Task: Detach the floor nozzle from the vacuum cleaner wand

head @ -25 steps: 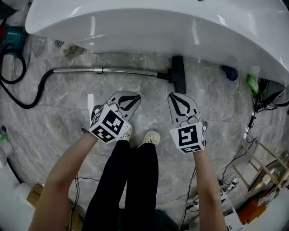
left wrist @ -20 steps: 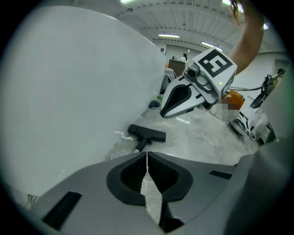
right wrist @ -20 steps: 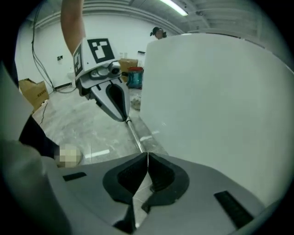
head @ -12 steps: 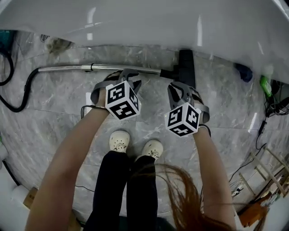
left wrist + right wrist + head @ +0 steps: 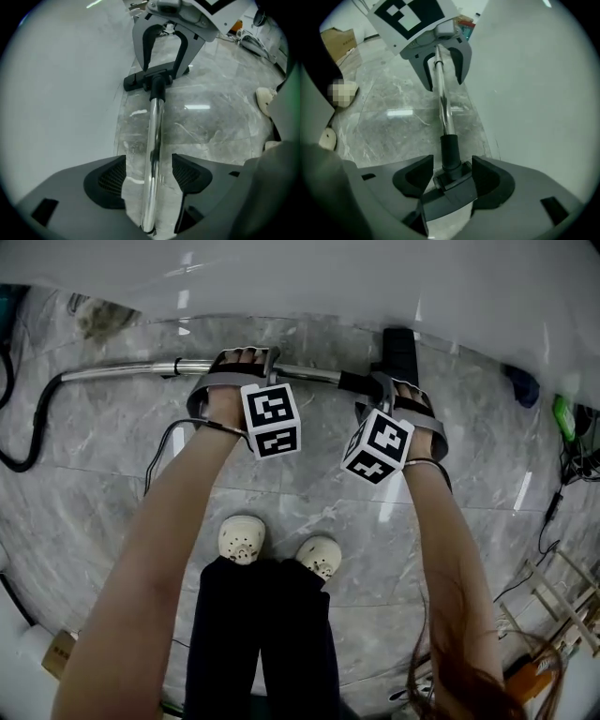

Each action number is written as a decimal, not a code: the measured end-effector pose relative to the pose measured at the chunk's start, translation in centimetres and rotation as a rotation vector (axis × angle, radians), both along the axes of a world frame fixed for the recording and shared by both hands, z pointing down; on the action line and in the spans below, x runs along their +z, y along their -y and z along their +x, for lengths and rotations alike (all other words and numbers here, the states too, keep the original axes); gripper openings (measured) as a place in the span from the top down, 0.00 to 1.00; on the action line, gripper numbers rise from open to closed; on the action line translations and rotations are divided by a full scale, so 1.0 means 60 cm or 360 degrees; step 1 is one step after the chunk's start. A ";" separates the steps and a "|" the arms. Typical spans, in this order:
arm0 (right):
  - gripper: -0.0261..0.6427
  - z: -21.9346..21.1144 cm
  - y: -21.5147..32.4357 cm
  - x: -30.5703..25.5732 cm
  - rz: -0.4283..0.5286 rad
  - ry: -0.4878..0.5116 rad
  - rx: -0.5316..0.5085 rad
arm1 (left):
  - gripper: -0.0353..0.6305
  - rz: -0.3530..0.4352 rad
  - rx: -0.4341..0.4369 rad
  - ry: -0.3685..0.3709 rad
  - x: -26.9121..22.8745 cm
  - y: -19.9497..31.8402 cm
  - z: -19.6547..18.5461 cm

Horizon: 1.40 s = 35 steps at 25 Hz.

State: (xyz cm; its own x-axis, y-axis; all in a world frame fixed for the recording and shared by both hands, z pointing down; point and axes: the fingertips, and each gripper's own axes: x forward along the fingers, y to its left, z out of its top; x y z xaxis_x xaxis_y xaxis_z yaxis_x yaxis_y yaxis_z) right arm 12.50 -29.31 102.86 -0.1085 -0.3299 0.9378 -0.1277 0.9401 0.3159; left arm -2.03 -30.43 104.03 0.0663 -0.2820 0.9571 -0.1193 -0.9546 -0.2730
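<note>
Nozzle point(image 5: 401, 345): one, black, on floor beside white surface point(image 5: 309, 282), still on wand.
Wand point(image 5: 127, 369): one, chrome, flat on floor.
Left gripper point(image 5: 149, 176): jaws opening, wide, astride wand, pads clear.
Right gripper point(image 5: 452, 174): jaws opening, wide, astride nozzle neck.
Hose point(image 5: 37, 423): one, black.

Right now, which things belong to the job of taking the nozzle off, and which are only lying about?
Job: wand; floor nozzle; left tool, jaws opening around the wand; right tool, jaws opening around the nozzle's neck.
Lying about: green bottle; cardboard box; blue object.
</note>
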 end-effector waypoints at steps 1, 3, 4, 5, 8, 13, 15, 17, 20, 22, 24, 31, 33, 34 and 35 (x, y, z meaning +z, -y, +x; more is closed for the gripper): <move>0.60 -0.001 0.004 0.011 0.0016 -0.0056 -0.0062 | 0.49 0.0014 0.0018 0.0029 0.011 0.004 -0.002; 0.60 -0.002 0.015 0.031 0.0074 -0.0157 -0.0159 | 0.49 0.0011 0.0066 0.0093 0.032 0.005 -0.004; 0.60 -0.001 0.018 0.040 0.0086 -0.0192 -0.0179 | 0.50 -0.0001 0.0094 0.0126 0.042 0.002 -0.005; 0.60 0.000 0.016 0.050 0.0069 -0.0216 -0.0179 | 0.50 -0.0015 0.0126 0.0159 0.051 -0.003 -0.005; 0.60 0.006 0.007 0.071 0.0021 -0.0305 -0.0210 | 0.69 0.0010 0.0190 0.0199 0.060 -0.009 -0.006; 0.69 0.040 0.019 0.070 0.0035 -0.0455 -0.0296 | 0.74 0.0010 0.0202 0.0176 0.046 -0.006 -0.009; 0.69 0.081 0.017 0.069 -0.0013 -0.0525 -0.0229 | 0.74 -0.0001 0.0175 0.0215 0.043 -0.006 -0.029; 0.69 0.132 0.011 0.067 -0.0028 -0.0656 -0.0266 | 0.74 -0.0013 0.0155 0.0265 0.039 -0.004 -0.062; 0.69 0.179 0.007 0.061 -0.0010 -0.0688 -0.0213 | 0.74 -0.0004 0.0148 0.0297 0.030 -0.003 -0.096; 0.69 0.185 0.009 0.060 -0.0016 -0.0614 -0.0049 | 0.74 0.0006 0.0131 0.0301 0.030 -0.007 -0.099; 0.69 0.181 0.010 0.059 -0.0036 -0.0530 0.0133 | 0.74 -0.0001 0.0093 0.0311 0.032 -0.011 -0.097; 0.69 0.148 -0.037 0.014 -0.0100 -0.0478 0.0186 | 0.63 -0.0176 0.0047 0.0378 -0.010 -0.067 -0.108; 0.70 0.135 -0.053 -0.018 -0.0118 -0.0404 0.0228 | 0.63 -0.0176 -0.0031 0.0321 -0.044 -0.077 -0.101; 0.76 0.130 -0.059 -0.036 -0.0106 -0.0353 0.0273 | 0.64 -0.0188 -0.0080 0.0271 -0.063 -0.083 -0.094; 0.85 0.125 -0.065 -0.055 -0.0091 -0.0299 0.0328 | 0.64 -0.0202 -0.0131 0.0207 -0.083 -0.091 -0.085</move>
